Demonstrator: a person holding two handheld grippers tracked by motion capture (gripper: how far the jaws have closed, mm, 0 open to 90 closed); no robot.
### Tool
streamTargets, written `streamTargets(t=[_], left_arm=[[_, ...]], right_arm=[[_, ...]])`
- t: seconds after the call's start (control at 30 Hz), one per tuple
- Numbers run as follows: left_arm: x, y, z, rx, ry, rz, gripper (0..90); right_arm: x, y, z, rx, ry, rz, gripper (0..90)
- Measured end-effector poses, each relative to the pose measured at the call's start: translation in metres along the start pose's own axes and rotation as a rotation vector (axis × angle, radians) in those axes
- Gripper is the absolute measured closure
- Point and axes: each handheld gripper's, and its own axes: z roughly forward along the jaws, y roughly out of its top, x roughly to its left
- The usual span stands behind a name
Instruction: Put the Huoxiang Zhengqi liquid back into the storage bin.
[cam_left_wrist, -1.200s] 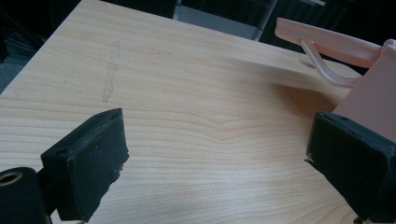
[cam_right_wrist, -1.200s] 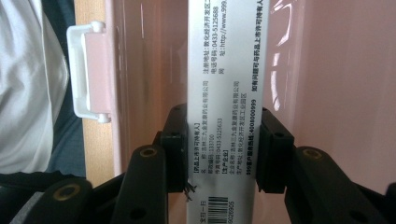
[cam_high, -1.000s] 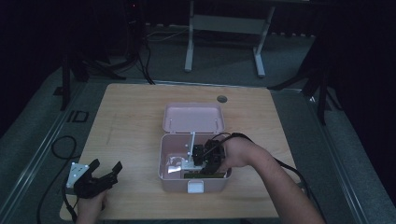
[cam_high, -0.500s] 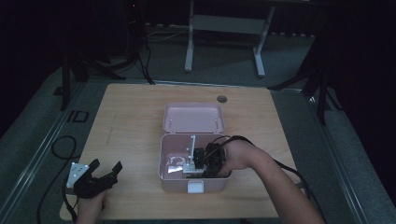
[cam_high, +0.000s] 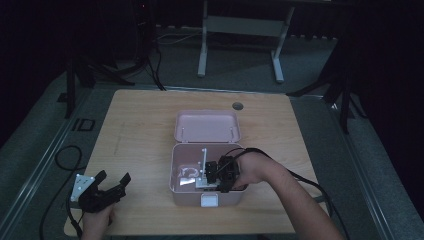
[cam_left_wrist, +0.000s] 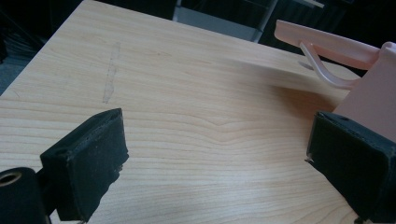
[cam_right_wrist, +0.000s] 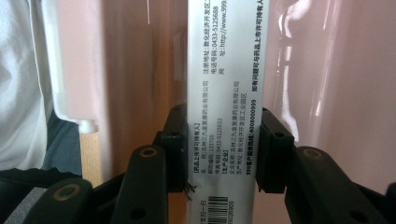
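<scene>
Counter: wooden counter (cam_high: 140, 145) carries a pink box (cam_high: 207, 197) near its middle, lid (cam_high: 206, 126) flung open and lying flat on the far side.

Right tongs: my right tongs (cam_high: 212, 174) are down inside the pink box, clamped on a white carton (cam_right_wrist: 224, 93) printed with black text and a barcode. In the right gripper view the carton stands between the two black pads (cam_right_wrist: 173, 149), both pressed against its narrow sides.

Carton place: inside the box, right of centre, standing tall in the high view (cam_high: 203, 165).

Other contents: something pale and shiny (cam_high: 187, 172) lies in the left part of the box; I cannot tell what it is.

Left tongs: my left tongs (cam_high: 111, 181) rest at the near left corner of the counter, spread wide and holding nothing. In the left gripper view bare wood shows between the pads (cam_left_wrist: 88, 161), with the box wall (cam_left_wrist: 369, 102) at the right.

Change from a second ago: my right tongs have slid a little leftward in the box with the carton; my left tongs have stayed put, as have the box and lid.
</scene>
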Motion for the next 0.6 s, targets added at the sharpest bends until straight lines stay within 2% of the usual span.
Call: streamTargets(t=[0.6], left_arm=[[0.000, 0.000, 0.000, -0.004, -0.005, -0.002, 5.2]], right_arm=[[-0.012, 0.001, 0.011, 0.006, 0.026, 0.017, 61.9]])
